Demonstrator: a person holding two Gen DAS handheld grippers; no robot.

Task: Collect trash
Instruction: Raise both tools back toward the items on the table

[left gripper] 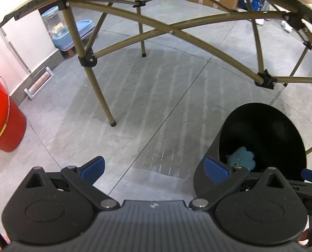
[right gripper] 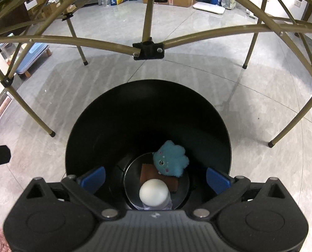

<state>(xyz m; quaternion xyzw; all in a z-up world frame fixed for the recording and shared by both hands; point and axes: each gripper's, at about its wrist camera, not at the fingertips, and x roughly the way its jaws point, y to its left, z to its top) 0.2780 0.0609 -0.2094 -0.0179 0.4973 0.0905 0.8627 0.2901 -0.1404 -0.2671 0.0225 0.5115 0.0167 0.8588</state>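
Red bucket point(left gripper: 2, 115): far to the left of my left fingers, cut off by the frame edge; I cannot see inside it.
Left gripper point(left gripper: 153, 168): my 2 blue pads are spread wide with nothing between them, only bare floor point(left gripper: 135, 109) ahead.
Bin point(left gripper: 260, 138): just right of my left fingers, directly under my right ones.
Right gripper point(right gripper: 154, 177): spread wide over the bin mouth, holding nothing.
Trash: a blue plush toy point(right gripper: 170, 160), a brown pad point(right gripper: 156, 175) and a white ball point(right gripper: 153, 193) lie at the bottom, between my right fingers as seen from above.
Doing it well: I judge the drop is made, so I should lift straight up, keep off the rim, and mind the table frame point(right gripper: 148, 50) overhead.
Hard to make out: what the ball rests on; something pale purple under it is cut off by my gripper body. The tabletop is out of sight, so I cannot tell what trash remains.
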